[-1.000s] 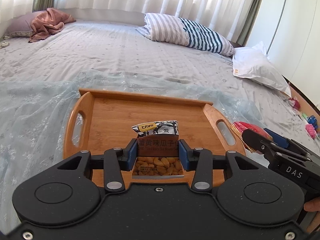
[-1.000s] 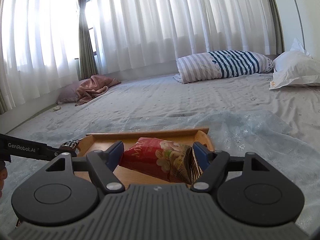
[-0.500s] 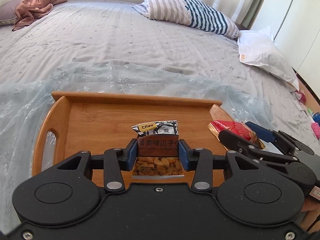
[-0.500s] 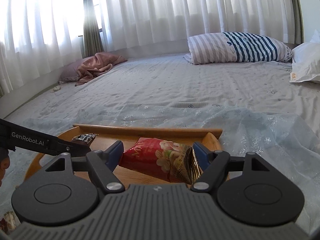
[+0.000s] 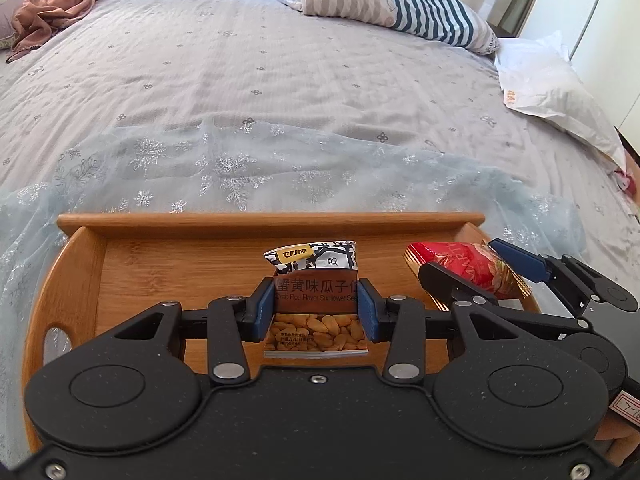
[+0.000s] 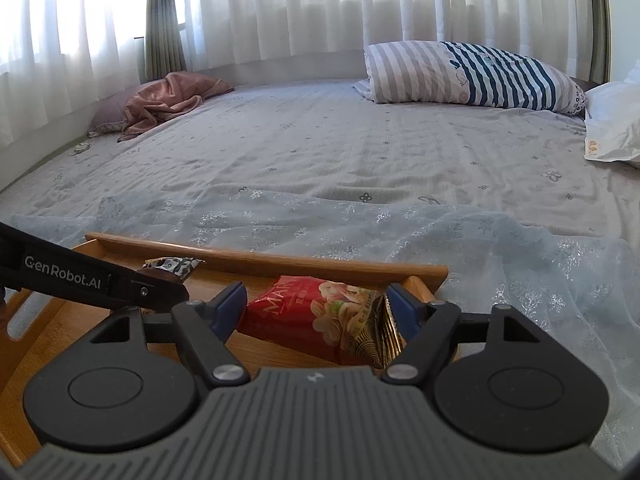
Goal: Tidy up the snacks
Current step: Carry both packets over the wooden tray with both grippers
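Note:
My left gripper (image 5: pixel 316 300) is shut on a sunflower seed packet (image 5: pixel 316 276), brown with a black-and-white top, held over the middle of the wooden tray (image 5: pixel 256 220). My right gripper (image 6: pixel 316 308) is shut on a red nut packet (image 6: pixel 320 316) over the tray's (image 6: pixel 280 260) right end. The red packet (image 5: pixel 468 264) and the right gripper (image 5: pixel 480 272) show at the right of the left wrist view. The seed packet's top (image 6: pixel 172 266) and the left gripper's body (image 6: pixel 80 280) show at the left of the right wrist view.
The tray lies on a pale blue sheer cloth (image 5: pixel 240 168) spread over a grey bed (image 5: pixel 280 72). A striped pillow (image 5: pixel 392 8), a white pillow (image 5: pixel 552 84) and a pink blanket (image 5: pixel 52 12) lie at the far side.
Both grippers have moved forward and lower over the tray with their packets. The right gripper has come in over the tray's right end, closer to the left one.

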A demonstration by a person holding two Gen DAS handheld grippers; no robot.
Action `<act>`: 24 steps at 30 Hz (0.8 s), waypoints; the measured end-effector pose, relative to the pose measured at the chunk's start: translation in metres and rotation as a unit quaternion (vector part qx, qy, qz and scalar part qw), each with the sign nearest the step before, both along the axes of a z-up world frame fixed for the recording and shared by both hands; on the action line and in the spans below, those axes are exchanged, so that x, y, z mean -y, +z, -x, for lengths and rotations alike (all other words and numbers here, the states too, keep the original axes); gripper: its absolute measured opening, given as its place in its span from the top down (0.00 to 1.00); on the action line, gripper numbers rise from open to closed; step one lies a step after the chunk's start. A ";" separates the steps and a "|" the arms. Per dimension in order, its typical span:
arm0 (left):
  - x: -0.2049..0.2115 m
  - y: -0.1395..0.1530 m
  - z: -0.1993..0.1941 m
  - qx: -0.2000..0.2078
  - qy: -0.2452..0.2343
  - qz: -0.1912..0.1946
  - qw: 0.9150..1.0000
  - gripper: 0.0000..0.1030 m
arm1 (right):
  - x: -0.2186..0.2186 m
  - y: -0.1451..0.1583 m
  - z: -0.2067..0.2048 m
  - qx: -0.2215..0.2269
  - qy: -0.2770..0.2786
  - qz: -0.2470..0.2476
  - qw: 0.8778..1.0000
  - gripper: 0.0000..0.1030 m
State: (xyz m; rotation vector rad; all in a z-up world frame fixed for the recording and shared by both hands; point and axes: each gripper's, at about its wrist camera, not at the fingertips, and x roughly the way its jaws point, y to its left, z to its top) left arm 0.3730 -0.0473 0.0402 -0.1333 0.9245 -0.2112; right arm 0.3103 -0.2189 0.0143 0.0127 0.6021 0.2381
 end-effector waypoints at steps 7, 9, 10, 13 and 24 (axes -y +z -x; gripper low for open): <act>0.002 -0.012 -0.015 -0.004 0.005 -0.005 1.000 0.60 | 0.001 -0.010 -0.016 -0.019 -0.005 0.007 1.000 0.24; 0.002 -0.016 -0.017 -0.009 0.008 -0.001 1.000 0.60 | 0.001 -0.011 -0.020 -0.023 -0.005 0.009 1.000 0.24; 0.001 -0.017 -0.018 -0.008 0.008 0.000 1.000 0.60 | 0.000 -0.012 -0.021 -0.025 -0.005 0.009 1.000 0.23; 0.002 -0.018 -0.020 -0.002 0.005 -0.006 1.000 0.60 | 0.000 -0.011 -0.024 -0.026 -0.005 0.009 1.000 0.23; 0.006 -0.019 -0.021 0.008 0.001 -0.015 1.000 0.60 | 0.004 -0.013 -0.028 -0.031 -0.012 -0.002 0.999 0.20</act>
